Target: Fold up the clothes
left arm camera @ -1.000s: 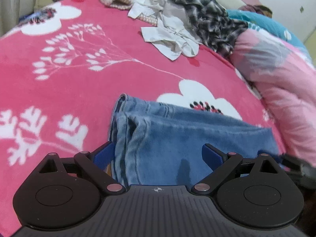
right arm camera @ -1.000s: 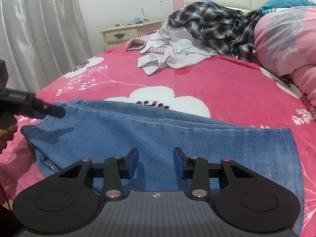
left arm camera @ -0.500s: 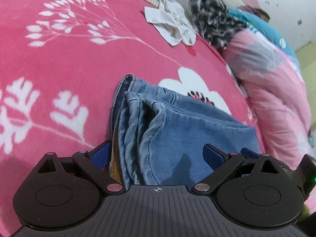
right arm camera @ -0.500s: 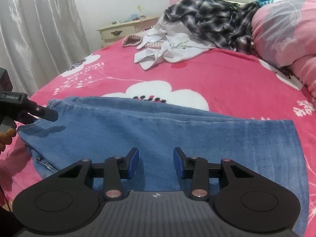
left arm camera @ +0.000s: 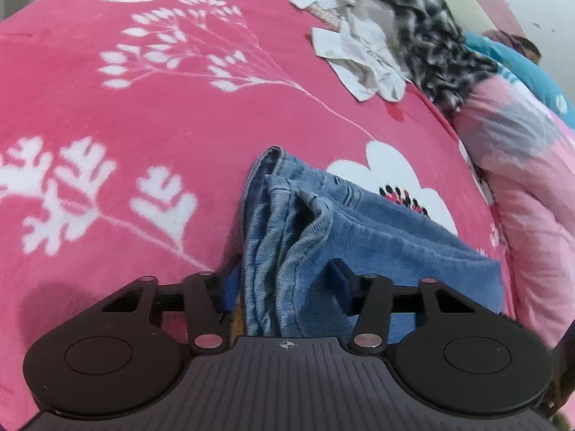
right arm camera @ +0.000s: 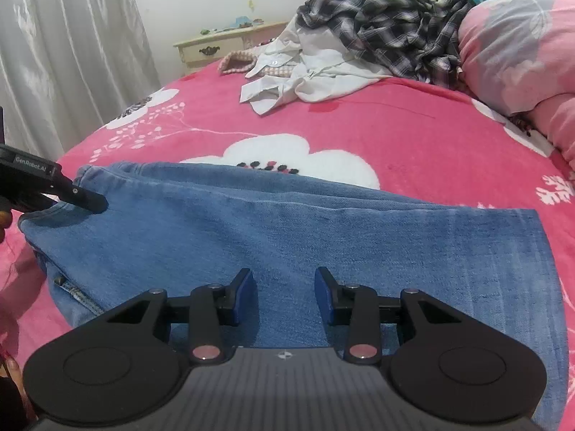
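The jeans [right arm camera: 287, 237] lay flat across the near part of the bed [right arm camera: 413, 133], folded lengthwise into a long blue band, and everything else is placed from them. At their bunched end the left hand-held gripper [left arm camera: 285, 283] was closing its jaws, with the stacked, ridged layers of denim between the blue pads; the left pad was touching the fabric's edge, while the right pad seemed still a little off it, so the grip did not look complete. The right wrist view showed one black finger [right arm camera: 86, 199] of that gripper lying on top of the same end. Further along the band, nearer its straight-cut far end, the right hand-held gripper [right arm camera: 284, 296] hung over the denim with its jaws partly apart and nothing pinched between them; whether its tips touched the cloth cannot be told. Well beyond the jeans, toward the headboard, lay a white shirt [right arm camera: 309, 79] and a plaid shirt [right arm camera: 388, 32] in a heap, with a pink quilt [right arm camera: 517, 57] beside them. Denim like this is likely heavy for cloth, limp yet thick, and not slippery, so it should hold a crease but sag if lifted by one point. The sound hold is probably through all layers at the thick end seam, with the second grip on the same long edge so the band lifts evenly.
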A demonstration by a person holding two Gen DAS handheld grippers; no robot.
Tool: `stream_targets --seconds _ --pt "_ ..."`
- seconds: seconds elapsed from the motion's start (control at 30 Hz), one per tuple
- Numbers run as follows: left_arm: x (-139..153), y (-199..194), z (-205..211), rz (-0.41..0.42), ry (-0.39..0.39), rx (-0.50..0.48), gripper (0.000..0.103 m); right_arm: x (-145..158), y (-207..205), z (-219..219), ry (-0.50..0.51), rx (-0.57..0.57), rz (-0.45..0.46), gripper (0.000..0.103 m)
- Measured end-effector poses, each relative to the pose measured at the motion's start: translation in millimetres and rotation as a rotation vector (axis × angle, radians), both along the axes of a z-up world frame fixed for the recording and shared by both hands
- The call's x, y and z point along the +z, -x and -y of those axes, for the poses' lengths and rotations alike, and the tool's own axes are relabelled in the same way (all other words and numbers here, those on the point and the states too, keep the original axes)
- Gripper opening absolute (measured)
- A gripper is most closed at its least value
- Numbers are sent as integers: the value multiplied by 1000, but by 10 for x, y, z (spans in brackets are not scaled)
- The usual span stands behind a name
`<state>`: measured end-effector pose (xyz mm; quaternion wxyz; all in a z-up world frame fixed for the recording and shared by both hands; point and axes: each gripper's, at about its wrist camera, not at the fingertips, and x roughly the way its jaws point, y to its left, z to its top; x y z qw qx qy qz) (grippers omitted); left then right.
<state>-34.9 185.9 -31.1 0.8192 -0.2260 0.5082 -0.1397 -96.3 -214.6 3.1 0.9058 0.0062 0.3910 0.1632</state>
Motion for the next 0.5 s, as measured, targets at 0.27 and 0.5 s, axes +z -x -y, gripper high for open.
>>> stream_targets --seconds 0.27,0.5 --pt "403 93 35 19 71 47 23 -13 -9 54 -37 -3 4 40" --pt "814 154 356 45 153 -2 22 -33 -17 126 -81 -8 13 39"
